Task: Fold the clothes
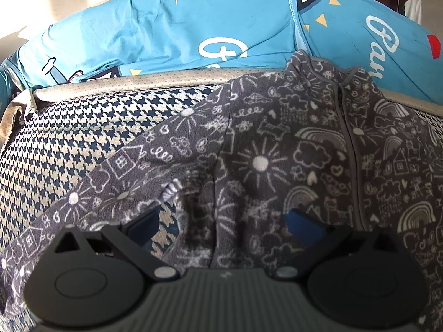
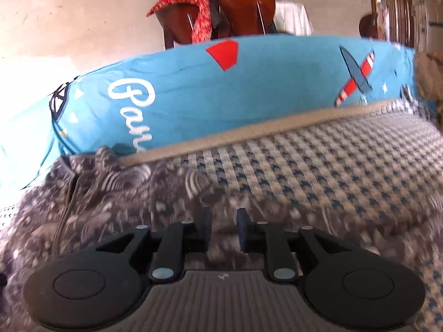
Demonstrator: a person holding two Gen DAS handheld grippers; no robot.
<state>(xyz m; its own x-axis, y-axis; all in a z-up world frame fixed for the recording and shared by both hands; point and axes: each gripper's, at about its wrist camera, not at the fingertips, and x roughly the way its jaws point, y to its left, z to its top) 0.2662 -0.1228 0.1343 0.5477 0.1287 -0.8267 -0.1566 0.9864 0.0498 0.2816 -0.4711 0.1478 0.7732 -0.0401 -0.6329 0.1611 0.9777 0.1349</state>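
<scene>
Chairs (image 2: 216,11) only R view | jacket (image 1: 277,152) zip clear L view

My left gripper (image 1: 224,221), jaws wide, hovers over a grey jacket (image 1: 277,152) on the checked cushion (image 1: 83,138).

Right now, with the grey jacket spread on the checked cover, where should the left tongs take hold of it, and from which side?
Probably the sleeve of the grey jacket, near its loose outer end. It lies flat, angled out from the body over the checked cover, so its edge is free. Come down from above; the left tongs already stand open over the bunched fleece by the armpit.
</scene>
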